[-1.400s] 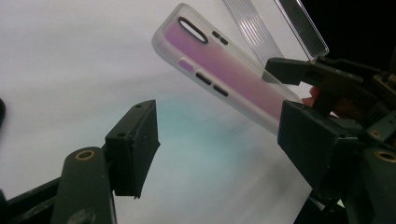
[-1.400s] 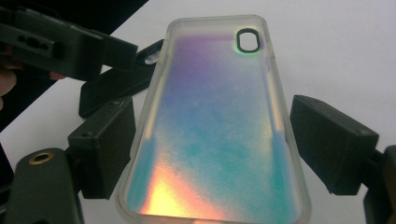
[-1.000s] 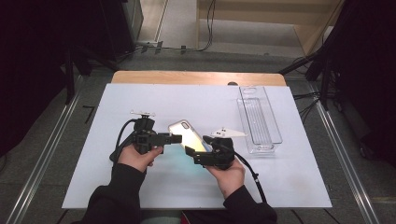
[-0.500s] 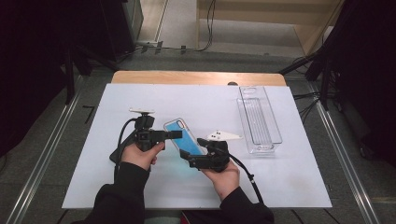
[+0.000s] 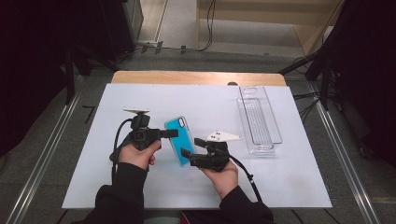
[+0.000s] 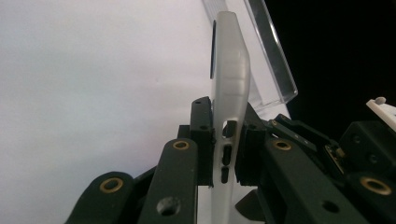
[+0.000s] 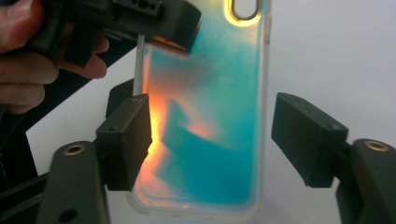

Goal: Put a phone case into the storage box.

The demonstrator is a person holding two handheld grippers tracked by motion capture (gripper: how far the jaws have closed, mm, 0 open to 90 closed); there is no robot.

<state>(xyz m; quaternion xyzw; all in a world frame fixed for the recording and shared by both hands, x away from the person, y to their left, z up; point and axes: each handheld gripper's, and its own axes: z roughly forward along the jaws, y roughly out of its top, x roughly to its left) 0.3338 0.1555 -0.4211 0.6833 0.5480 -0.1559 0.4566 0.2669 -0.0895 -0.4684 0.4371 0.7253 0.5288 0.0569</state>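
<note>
A turquoise phone case [image 5: 180,139] with an orange glow is held just above the white table sheet [image 5: 289,186]. My left gripper [image 5: 172,133] is shut on its left long edge; in the left gripper view the frosted case [image 6: 229,84] stands edge-on between the clamped jaws of that gripper [image 6: 229,151]. My right gripper [image 5: 187,153] is at the case's near end. In the right gripper view the right gripper [image 7: 212,135] is open, its pads on either side of the case [image 7: 210,116], the right pad apart from it. The left gripper [image 7: 161,21] grips the case's upper left.
A clear plastic tray [image 5: 259,119] lies on the sheet at the right, also seen as a tray [image 6: 275,70] behind the case. A wooden table edge [image 5: 196,78] runs along the far side. Cables trail from both grippers toward the person.
The case has turned from a pale yellowish look to its turquoise face. The right gripper has moved left, with its open jaws now around the case's near end. The left gripper has kept its hold.
</note>
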